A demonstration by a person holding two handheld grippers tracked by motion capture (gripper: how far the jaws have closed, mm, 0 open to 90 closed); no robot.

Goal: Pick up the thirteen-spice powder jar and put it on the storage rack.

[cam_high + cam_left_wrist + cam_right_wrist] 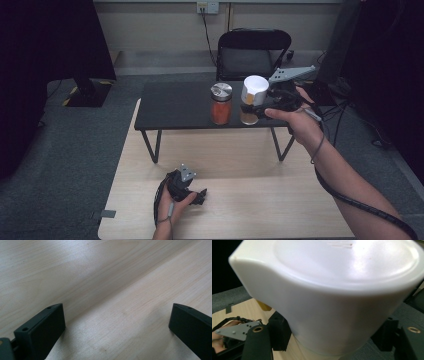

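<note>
My right gripper (264, 101) is shut on a jar with a big white cap (255, 89) and holds it just above the right part of the small black table (170, 107). In the right gripper view the white cap (332, 290) bulks large, with a black jaw pressed against each side of the jar below it. A second jar (221, 104) with a silver lid and orange contents stands on the black table just left of the held one. My left gripper (202, 195) rests low on the light wooden table (260, 200), its jaws open (117, 327) with bare wood between them.
A black chair (252, 52) stands behind the black table. A dark stand base (87, 92) sits on the grey carpet at the left, and dark equipment and cables lie at the right. In the right gripper view the left hand and its grey plate (237, 330) lie far below.
</note>
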